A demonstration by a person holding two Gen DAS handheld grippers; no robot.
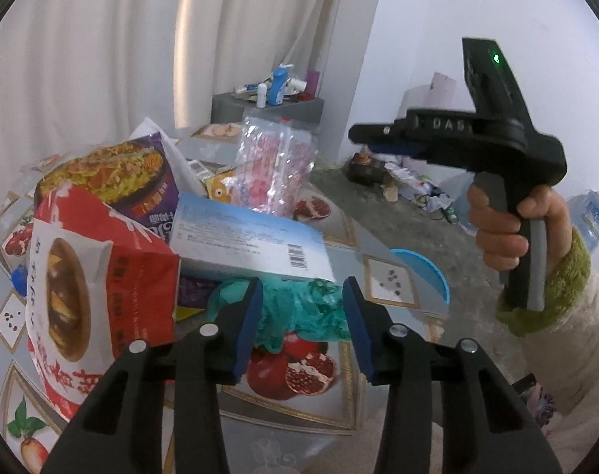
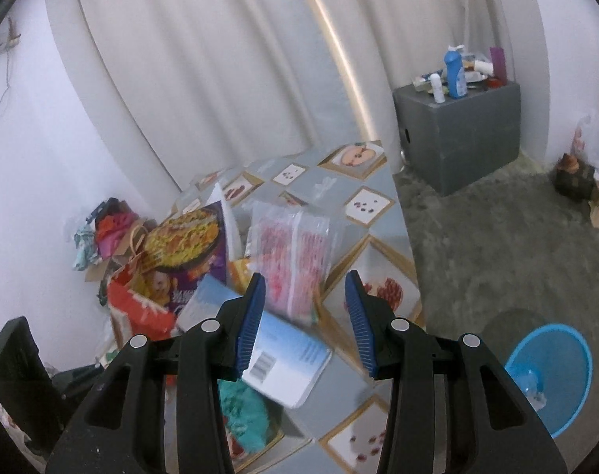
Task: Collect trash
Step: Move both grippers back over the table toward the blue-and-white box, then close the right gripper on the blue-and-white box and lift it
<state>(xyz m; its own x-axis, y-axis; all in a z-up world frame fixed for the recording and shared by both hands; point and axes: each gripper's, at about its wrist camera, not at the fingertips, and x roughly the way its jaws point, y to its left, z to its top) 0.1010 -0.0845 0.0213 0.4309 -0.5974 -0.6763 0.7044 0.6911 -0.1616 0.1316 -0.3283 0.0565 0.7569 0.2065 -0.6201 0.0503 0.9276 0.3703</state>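
Note:
A crumpled teal plastic bag (image 1: 299, 308) lies on the fruit-patterned table (image 1: 291, 426), partly under a pale blue printed box (image 1: 252, 237). My left gripper (image 1: 303, 324) is low over the bag, open, and the bag sits between its blue pads without a clear grip. Behind the box are a red snack bag (image 1: 82, 276), a purple food bag (image 1: 141, 173) and a clear pink packet (image 1: 275, 166). My right gripper (image 2: 305, 316) is open and empty above the box (image 2: 287, 359) and teal bag (image 2: 244, 414). A hand holds the right gripper (image 1: 355, 134) up at the right.
A blue waste bin (image 2: 552, 375) stands on the grey floor beside the table's right edge (image 2: 414, 276). A grey cabinet (image 2: 457, 138) with bottles on top is at the back wall. Clothes and boxes (image 2: 110, 229) are piled left of the table. White curtains hang behind.

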